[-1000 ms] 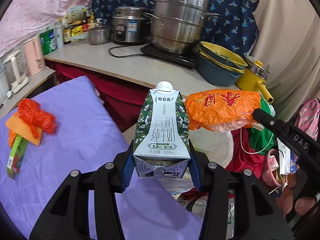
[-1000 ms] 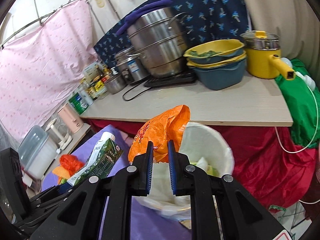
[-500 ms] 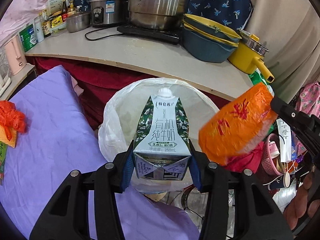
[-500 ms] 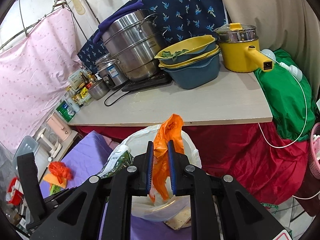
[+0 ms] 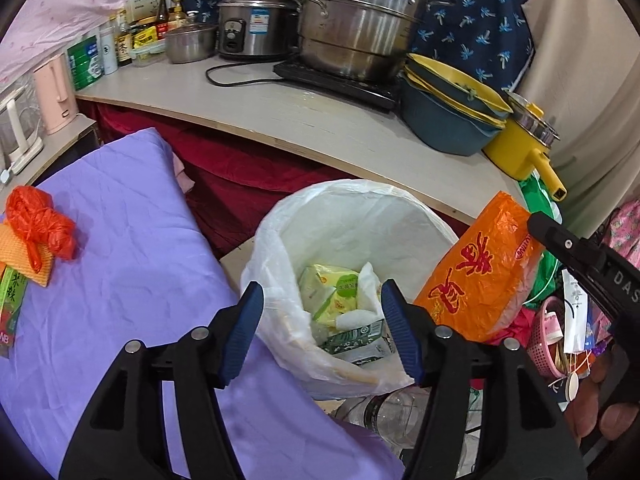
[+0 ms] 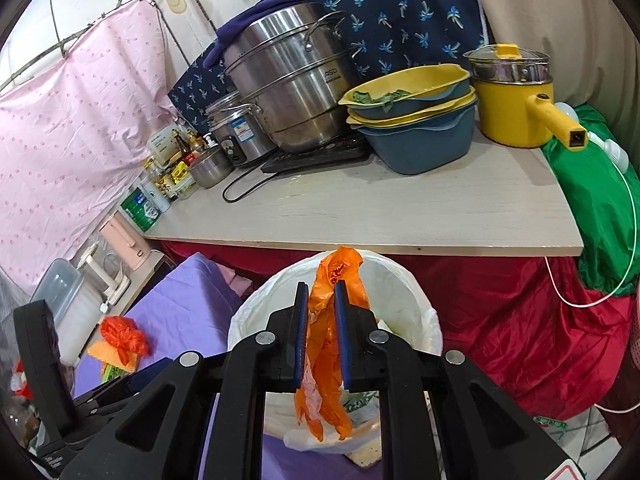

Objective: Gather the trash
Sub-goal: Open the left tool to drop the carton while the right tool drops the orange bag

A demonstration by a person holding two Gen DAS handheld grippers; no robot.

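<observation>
My left gripper (image 5: pixel 322 298) hangs over the white-lined trash bin (image 5: pixel 336 208), its jaws opening with nothing between them. The green and white milk carton (image 5: pixel 356 342) lies on its side inside the bin among yellow-green wrappers (image 5: pixel 332 292). My right gripper (image 6: pixel 321 300) is shut on an orange plastic bag (image 6: pixel 330 344) and holds it above the same bin (image 6: pixel 404 280); in the left wrist view that bag (image 5: pixel 476 284) hangs at the bin's right rim. A crumpled red bag (image 5: pixel 38 216), an orange cloth and a green packet (image 5: pixel 12 296) lie on the purple cloth (image 5: pixel 120 260).
A wooden counter (image 5: pixel 320 120) behind the bin carries steel pots (image 5: pixel 360 20), stacked blue and yellow basins (image 5: pixel 448 112), a yellow pot (image 5: pixel 524 148) and bottles. Red fabric hangs below it. A pink basket (image 5: pixel 552 336) and clutter sit right of the bin.
My left gripper opened and the milk carton dropped out of it into the bin. Both grippers moved closer over the bin; the orange bag stays gripped on the right.
</observation>
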